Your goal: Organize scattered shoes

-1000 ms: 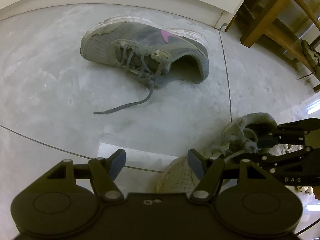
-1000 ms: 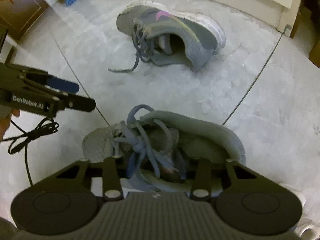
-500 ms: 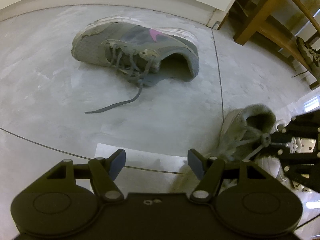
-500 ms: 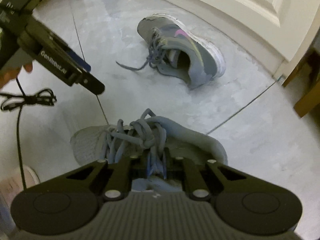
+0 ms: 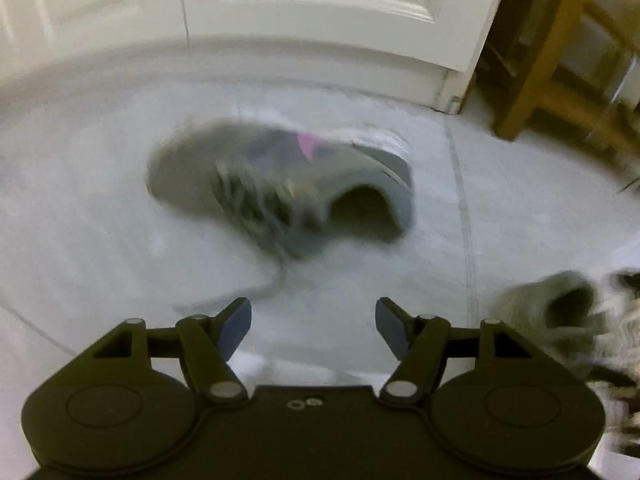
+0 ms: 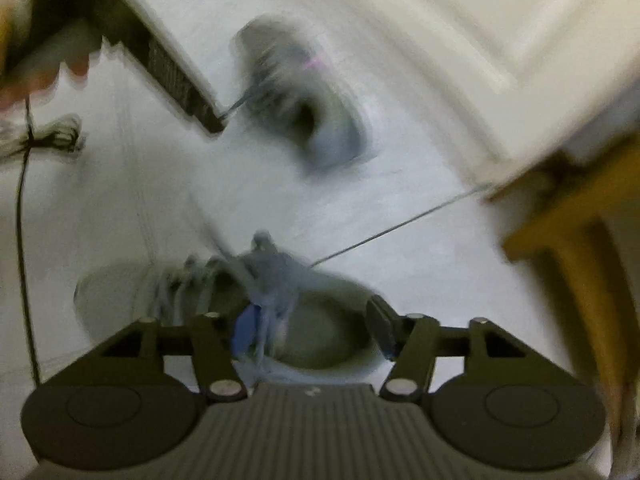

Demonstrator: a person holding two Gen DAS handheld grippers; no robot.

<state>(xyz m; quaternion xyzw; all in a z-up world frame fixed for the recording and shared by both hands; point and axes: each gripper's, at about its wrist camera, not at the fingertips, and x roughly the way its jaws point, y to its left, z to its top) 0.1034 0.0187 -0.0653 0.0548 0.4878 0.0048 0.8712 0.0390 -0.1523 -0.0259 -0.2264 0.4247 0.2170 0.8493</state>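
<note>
A dark grey sneaker with a pink mark lies on the pale floor ahead of my left gripper, which is open and empty; the shoe is blurred by motion. It also shows in the right wrist view. A light grey sneaker lies directly under my right gripper, whose jaws stand open around its tongue and laces. The same light shoe shows at the left wrist view's right edge. The left gripper appears at the upper left of the right wrist view.
A white door and baseboard run along the far side. A wooden chair or table leg stands at the right, also in the right wrist view. A black cable hangs at the left.
My right gripper was shut on the light shoe's laces half a second ago and now stands open. Both cameras have swung, and the left gripper has moved toward the dark shoe.
</note>
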